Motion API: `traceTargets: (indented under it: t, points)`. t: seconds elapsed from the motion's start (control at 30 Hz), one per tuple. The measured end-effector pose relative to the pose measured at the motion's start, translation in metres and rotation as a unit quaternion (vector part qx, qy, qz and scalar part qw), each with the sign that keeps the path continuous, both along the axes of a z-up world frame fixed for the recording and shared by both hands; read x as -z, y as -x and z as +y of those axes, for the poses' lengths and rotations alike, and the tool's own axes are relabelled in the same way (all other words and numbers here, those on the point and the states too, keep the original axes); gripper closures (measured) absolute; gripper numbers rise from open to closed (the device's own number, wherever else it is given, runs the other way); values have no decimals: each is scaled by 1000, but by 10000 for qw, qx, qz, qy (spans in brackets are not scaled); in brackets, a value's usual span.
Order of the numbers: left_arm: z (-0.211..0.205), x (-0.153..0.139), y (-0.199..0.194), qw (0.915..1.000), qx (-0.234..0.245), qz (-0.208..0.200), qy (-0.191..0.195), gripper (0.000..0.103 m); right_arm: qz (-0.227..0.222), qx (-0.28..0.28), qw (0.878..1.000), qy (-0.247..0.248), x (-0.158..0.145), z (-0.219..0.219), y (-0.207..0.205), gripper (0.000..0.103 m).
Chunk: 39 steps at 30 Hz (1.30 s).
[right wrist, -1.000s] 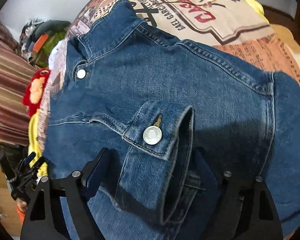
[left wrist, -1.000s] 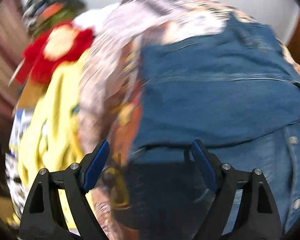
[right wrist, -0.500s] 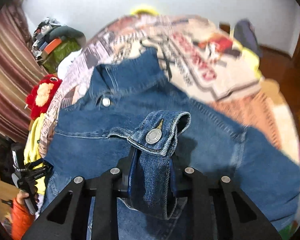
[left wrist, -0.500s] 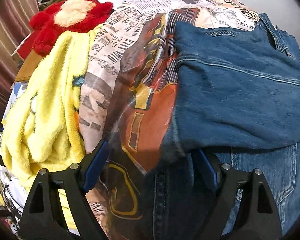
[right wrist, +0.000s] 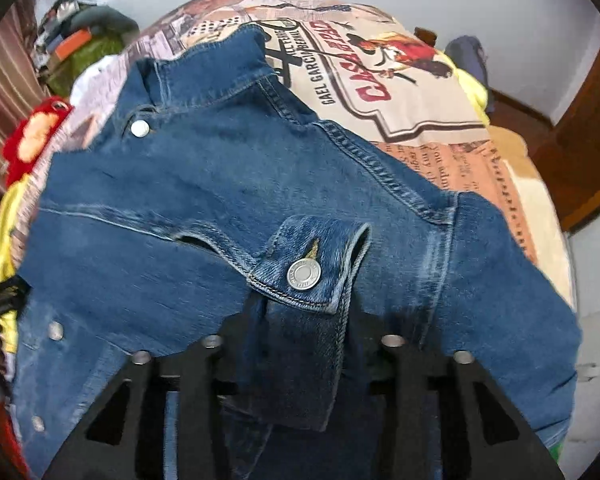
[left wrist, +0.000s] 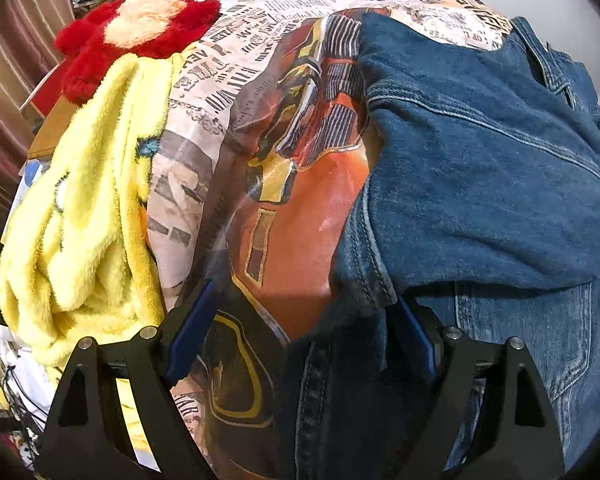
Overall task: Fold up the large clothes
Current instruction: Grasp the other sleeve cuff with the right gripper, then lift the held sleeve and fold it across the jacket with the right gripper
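A blue denim jacket point(right wrist: 204, 200) lies spread on a printed bedspread point(right wrist: 420, 92), collar toward the far side. One sleeve is folded across the jacket's body, and its buttoned cuff point(right wrist: 304, 272) sits between the jaws of my right gripper point(right wrist: 306, 320). Those jaws are opening, with the cuff loose between them. In the left wrist view the jacket point(left wrist: 480, 168) fills the right half. My left gripper point(left wrist: 300, 332) stands wide open over the jacket's left edge, with denim and bedspread point(left wrist: 292, 200) between its blue pads point(left wrist: 188, 332) and nothing gripped.
A yellow fleece blanket point(left wrist: 84, 216) and a red plush toy point(left wrist: 140, 28) lie at the bed's left side. Piled clutter point(right wrist: 80, 40) sits at the far left by a striped curtain. A wooden door frame point(right wrist: 580, 140) stands at the right.
The right gripper closed on the cuff and lifted it, then lowered it onto the jacket with the jaws spreading. The left gripper swung left to the jacket's edge and sank slightly.
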<state>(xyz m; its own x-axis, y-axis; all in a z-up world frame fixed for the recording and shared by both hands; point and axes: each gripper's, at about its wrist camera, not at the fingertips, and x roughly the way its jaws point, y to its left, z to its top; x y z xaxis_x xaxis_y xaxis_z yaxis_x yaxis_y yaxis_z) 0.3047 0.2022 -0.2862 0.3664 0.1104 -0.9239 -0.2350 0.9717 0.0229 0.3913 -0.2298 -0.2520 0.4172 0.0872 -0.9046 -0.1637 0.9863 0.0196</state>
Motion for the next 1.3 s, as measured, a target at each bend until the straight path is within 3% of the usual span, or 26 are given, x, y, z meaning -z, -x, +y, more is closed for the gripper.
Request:
traceTargets:
  t: [0.03, 0.1, 0.3, 0.43, 0.67, 0.8, 0.93, 1.1, 1.3]
  points:
    - [-2, -1, 2, 10000, 32, 14, -40, 19, -76, -6, 9997, 220, 0, 1, 2, 34]
    - [-9, -4, 7, 9999, 104, 12, -137, 19, -294, -105, 9976, 616, 0, 5, 5, 24]
    - [-30, -31, 21, 9986, 399, -195, -275, 19, -436, -259, 9969, 609, -13, -1, 17, 24]
    - [-47, -67, 26, 9957, 593, -623, -355, 19, -730, -218, 9956, 553, -38, -7, 29, 24]
    - [-96, -138, 13, 9807, 1133, -1500, -528, 19, -1488, 106, 9886, 189, -98, -43, 61, 24]
    - [-133, -169, -5, 9689, 1514, -1936, -302, 18, -1661, 430, 9852, -38, -116, -75, 79, 23]
    - [-176, -179, -25, 9572, 1906, -2175, 70, 15, -1506, 878, 9841, -329, -113, -114, 93, 23]
    - [-225, -163, -44, 9521, 2339, -1961, 212, 15, -1012, 1675, 9769, -858, -86, -176, 112, 23]
    - [-268, -120, -64, 9525, 2672, -1371, 494, 15, -139, 2805, 9410, -1886, -31, -251, 133, 23]
